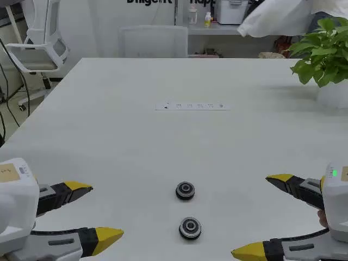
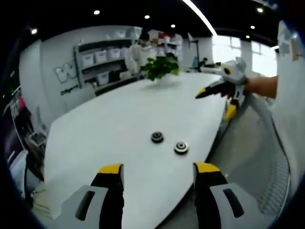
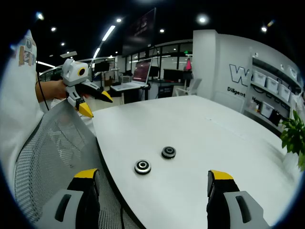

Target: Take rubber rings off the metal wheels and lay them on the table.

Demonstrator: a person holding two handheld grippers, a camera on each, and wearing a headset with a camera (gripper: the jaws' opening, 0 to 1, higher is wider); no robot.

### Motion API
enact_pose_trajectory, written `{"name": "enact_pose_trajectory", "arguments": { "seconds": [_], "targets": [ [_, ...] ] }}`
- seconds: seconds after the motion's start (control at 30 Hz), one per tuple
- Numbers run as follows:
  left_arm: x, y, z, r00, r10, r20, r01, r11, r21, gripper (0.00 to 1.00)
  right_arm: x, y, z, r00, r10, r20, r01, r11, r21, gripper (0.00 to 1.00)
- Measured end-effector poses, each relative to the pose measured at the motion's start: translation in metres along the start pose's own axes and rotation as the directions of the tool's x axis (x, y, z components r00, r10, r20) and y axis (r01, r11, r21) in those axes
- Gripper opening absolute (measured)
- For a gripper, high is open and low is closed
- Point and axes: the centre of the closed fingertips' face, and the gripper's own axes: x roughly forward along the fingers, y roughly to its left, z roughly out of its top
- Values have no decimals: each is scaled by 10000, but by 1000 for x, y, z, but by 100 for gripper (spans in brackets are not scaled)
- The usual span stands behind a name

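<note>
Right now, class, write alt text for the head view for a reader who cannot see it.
Two metal wheels with black rings sit on a white table, between the open left gripper and open right gripper, touched by neither. A potted plant stands far right.

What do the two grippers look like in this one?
Both the left gripper and right gripper have white boxy bodies and dark jaws with pointed yellow tips. The left carries a tan label; the right shows a green light. The person wears a white top.

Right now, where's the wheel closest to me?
Head view, low centre: the near wheel sits on the table between the left gripper and right gripper, the far wheel just beyond it.
</note>
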Motion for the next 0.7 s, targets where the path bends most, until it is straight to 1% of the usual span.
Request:
{"name": "enact_pose_trajectory", "arguments": {
  "seconds": [0.17, 0.47, 0.7],
  "targets": [
    [1, 0, -1, 10000, -28, -8, 28, 10000, 0, 60, 0, -1, 1, 10000, -34, 38, 34, 10000, 22, 84],
    [2, -2, -4, 9999, -117, -67, 116, 9999, -31, 60, 0, 1, -4, 10000, -37, -44, 38, 10000, 76, 81],
    [2, -1, -4, 9999, -130, -66, 130, 9999, -9, 61, 0, 0, -4, 10000, -46, -15, 46, 10000, 60, 79]
  ]
}}
